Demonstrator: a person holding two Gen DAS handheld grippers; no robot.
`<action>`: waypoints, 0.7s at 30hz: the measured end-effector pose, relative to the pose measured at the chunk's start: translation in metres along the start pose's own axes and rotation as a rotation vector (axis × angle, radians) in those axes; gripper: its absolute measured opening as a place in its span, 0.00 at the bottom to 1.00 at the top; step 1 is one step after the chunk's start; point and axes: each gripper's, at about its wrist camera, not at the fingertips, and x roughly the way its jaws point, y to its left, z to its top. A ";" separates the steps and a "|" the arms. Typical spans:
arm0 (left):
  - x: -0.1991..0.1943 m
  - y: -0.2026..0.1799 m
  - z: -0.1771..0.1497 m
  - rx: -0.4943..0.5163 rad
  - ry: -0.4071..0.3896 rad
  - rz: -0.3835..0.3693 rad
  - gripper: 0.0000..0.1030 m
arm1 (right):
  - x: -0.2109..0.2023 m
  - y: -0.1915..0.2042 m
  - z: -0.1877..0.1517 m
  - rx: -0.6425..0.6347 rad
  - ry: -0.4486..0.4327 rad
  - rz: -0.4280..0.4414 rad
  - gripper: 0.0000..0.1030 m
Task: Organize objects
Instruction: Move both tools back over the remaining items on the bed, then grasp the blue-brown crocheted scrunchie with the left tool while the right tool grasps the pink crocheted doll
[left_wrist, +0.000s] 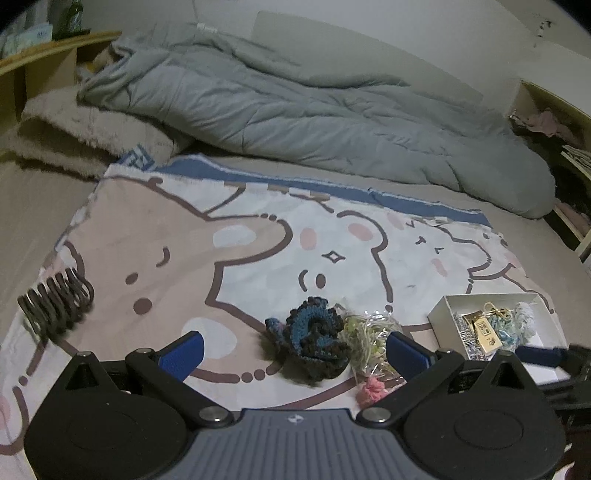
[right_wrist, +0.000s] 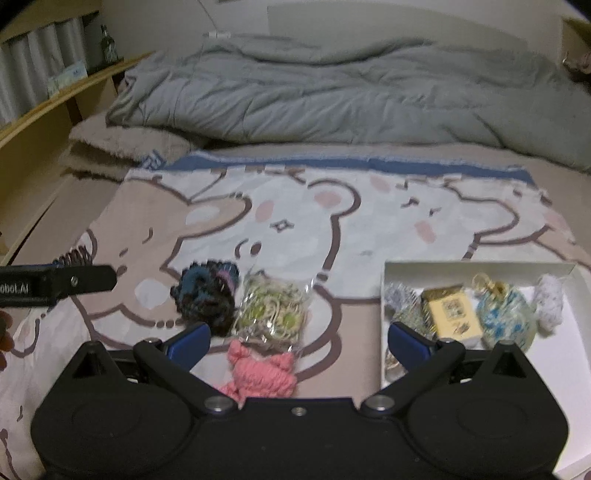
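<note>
A dark blue crocheted scrunchie (left_wrist: 314, 341) lies on the cartoon-bear blanket (left_wrist: 221, 258), between the jaws of my open left gripper (left_wrist: 293, 350). Beside it lie a clear bag of green-and-cream trinkets (left_wrist: 369, 332) and a pink knitted piece (left_wrist: 371, 389). A dark coil spring (left_wrist: 55, 306) lies at the far left. A white box (left_wrist: 447, 306) at the right holds a gold item (left_wrist: 485, 330) and several small trinkets. In the right wrist view my open right gripper (right_wrist: 299, 341) hovers over the pink piece (right_wrist: 258, 374), with the bag (right_wrist: 271, 310), scrunchie (right_wrist: 207, 295) and box (right_wrist: 480, 266) ahead.
A rumpled grey duvet (left_wrist: 295, 110) and a fluffy beige blanket (left_wrist: 81, 136) lie across the far side of the bed. Wooden shelves (left_wrist: 37, 74) stand at the left, more shelving (left_wrist: 554, 122) at the right. The left gripper's arm (right_wrist: 55, 284) shows in the right wrist view.
</note>
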 end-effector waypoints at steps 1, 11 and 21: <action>0.004 0.000 0.000 -0.007 0.007 0.006 1.00 | 0.002 0.001 -0.002 0.002 0.014 0.001 1.00; 0.044 0.000 0.002 -0.062 0.081 0.033 1.00 | 0.043 0.012 -0.020 0.059 0.165 0.017 0.99; 0.098 0.002 0.001 -0.161 0.178 0.052 1.00 | 0.074 0.014 -0.032 0.094 0.285 0.052 0.84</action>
